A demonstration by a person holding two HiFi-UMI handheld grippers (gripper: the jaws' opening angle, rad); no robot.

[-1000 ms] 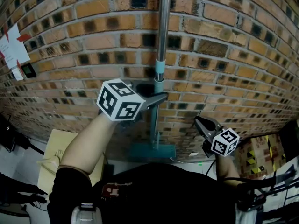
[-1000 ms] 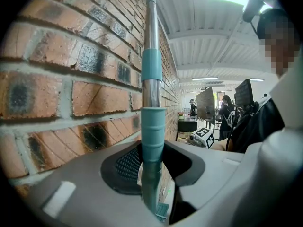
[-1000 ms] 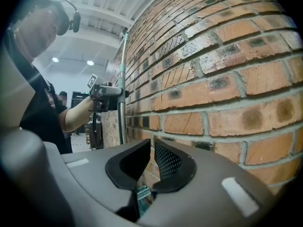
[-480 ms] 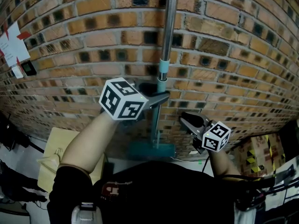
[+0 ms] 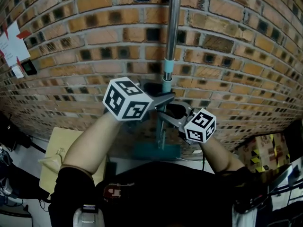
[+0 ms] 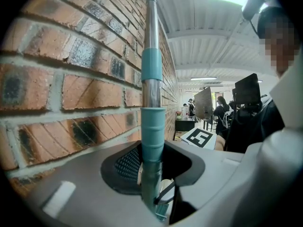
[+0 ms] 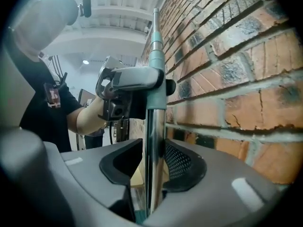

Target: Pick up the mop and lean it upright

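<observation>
The mop stands upright against the brick wall (image 5: 94, 37), its steel and teal handle (image 5: 171, 32) rising from the teal mop head (image 5: 156, 151) on the floor. My left gripper (image 5: 163, 98) is shut on the handle at the teal sleeve (image 6: 152, 126), which sits between its pads in the left gripper view. Just below it, my right gripper (image 5: 166, 115) reaches in from the right. Its jaws have just been opening, and the steel pole (image 7: 155, 141) stands between them with a thin gap at the pads. The left gripper (image 7: 132, 79) shows higher up the pole in the right gripper view.
Papers (image 5: 12, 48) hang on the wall at far left. A beige board (image 5: 54, 155) lies on the floor at lower left, and a patterned object (image 5: 262, 157) sits at lower right. People and monitors (image 6: 246, 91) are behind me.
My right gripper has swung left and a little up from the right side to the mop handle, and its jaws have opened around the pole. The left gripper and the mop have stayed put.
</observation>
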